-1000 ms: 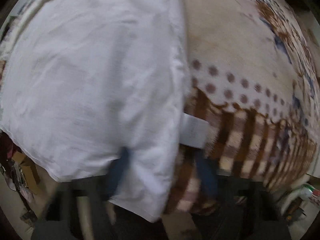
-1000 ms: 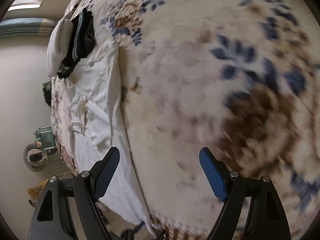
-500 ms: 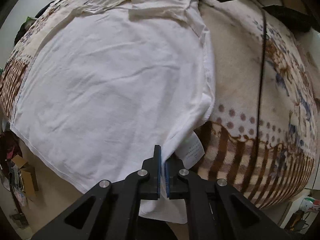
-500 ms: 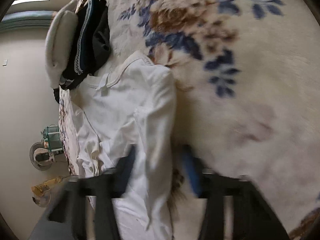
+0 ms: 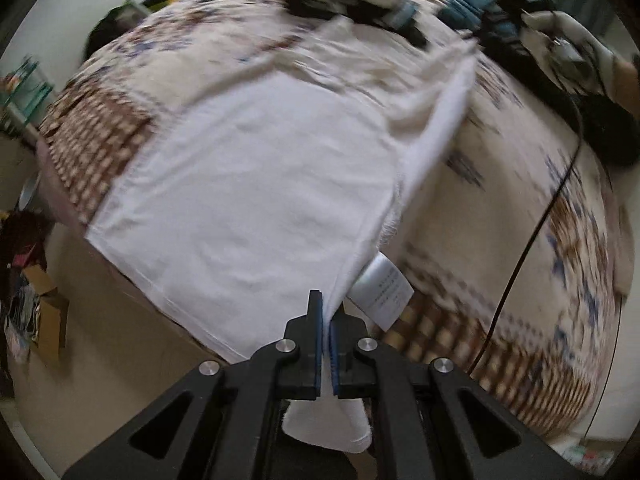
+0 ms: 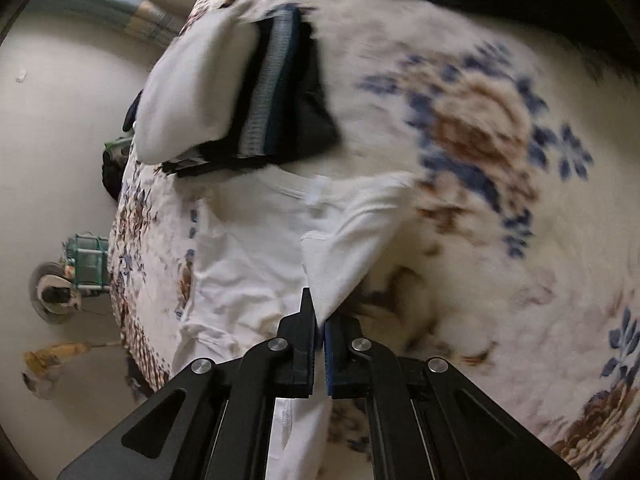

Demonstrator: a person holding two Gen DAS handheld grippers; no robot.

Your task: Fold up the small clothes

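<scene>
So I've got a white t-shirt (image 5: pixel 248 200) spread on the bed, lying on a cream blanket with brown and blue flowers (image 6: pixel 480 128), and both of my grippers are pinched onto it right now

My left gripper (image 5: pixel 329 320) is clamped together on the hem corner of the shirt. In the left wrist view the fabric comes out of the pads and fans up toward 12 o'clock, with the lifted side edge running as a taut fold up toward 1 o'clock. A white care label (image 5: pixel 382 286) hangs off the shirt just beside the pads at about 2 o'clock from them. A bit of the hem also droops down below the jaws. The checked brown border of the blanket (image 5: pixel 96 148) shows at 9 o'clock and again down around 4 o'clock

My right gripper (image 6: pixel 320 320) is squeezed shut on the sleeve (image 6: pixel 352 248) up near the shoulder. From the right wrist view the sleeve rises out of the pads toward 1 o'clock, and the collar with its little tag (image 6: pixel 318 196) sits at 12 o'clock from the gripper. The rest of the shirt lies rumpled off toward 9 o'clock

Past the collar, at around 11 o'clock, there's a stack of already folded stuff, a white piece (image 6: pixel 188 100) next to a dark one with a grey-blue stripe (image 6: pixel 288 96). A black cable (image 5: pixel 532 236) runs across the blanket on the right side of the left view

Both views are a bit motion-blurred
</scene>
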